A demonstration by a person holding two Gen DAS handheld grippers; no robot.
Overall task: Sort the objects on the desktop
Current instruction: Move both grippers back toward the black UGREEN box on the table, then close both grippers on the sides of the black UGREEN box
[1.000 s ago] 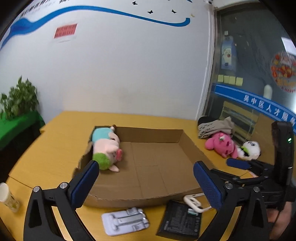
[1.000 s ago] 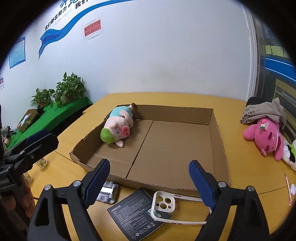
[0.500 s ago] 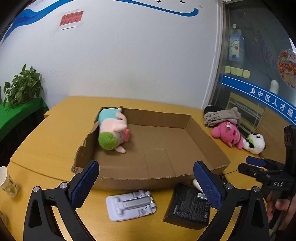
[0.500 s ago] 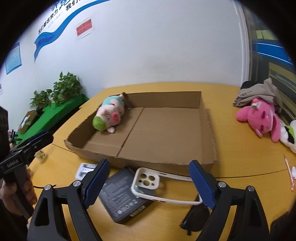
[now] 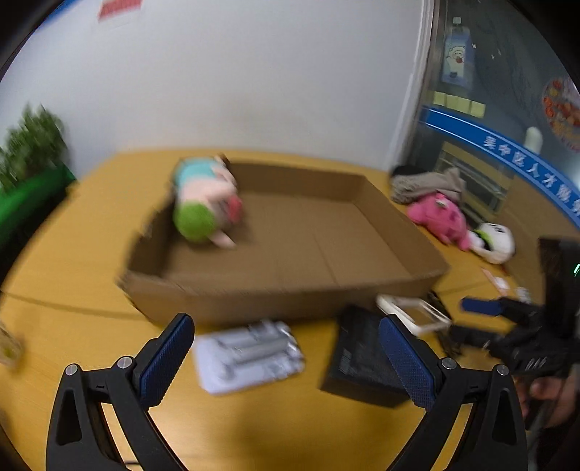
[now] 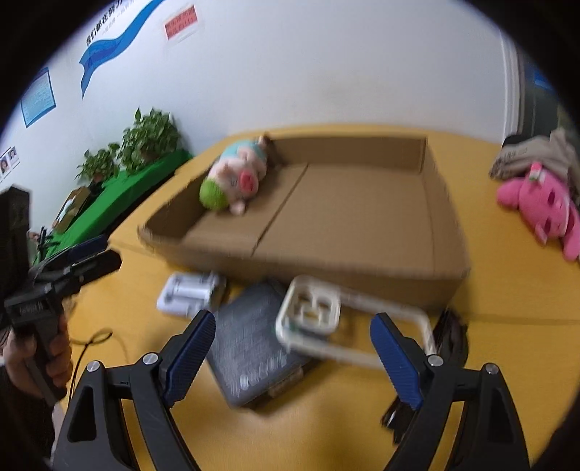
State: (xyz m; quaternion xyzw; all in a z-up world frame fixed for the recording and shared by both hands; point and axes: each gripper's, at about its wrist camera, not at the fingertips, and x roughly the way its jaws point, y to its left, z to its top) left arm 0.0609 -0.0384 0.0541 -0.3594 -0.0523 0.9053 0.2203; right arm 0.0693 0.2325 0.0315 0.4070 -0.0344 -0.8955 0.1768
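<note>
The cardboard box on the surface holds only a plush pig in its far left corner, green head toward me. My left fingers and right fingers are spread, empty, above the white stand, dark box and phone case lying before it.

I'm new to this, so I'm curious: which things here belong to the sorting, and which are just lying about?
Sorting:
cardboard tray
pig plush inside it
white phone case
dark box
white stand
pink plush

Probably lying about:
potted plants
grey cloth
wall posters
</note>
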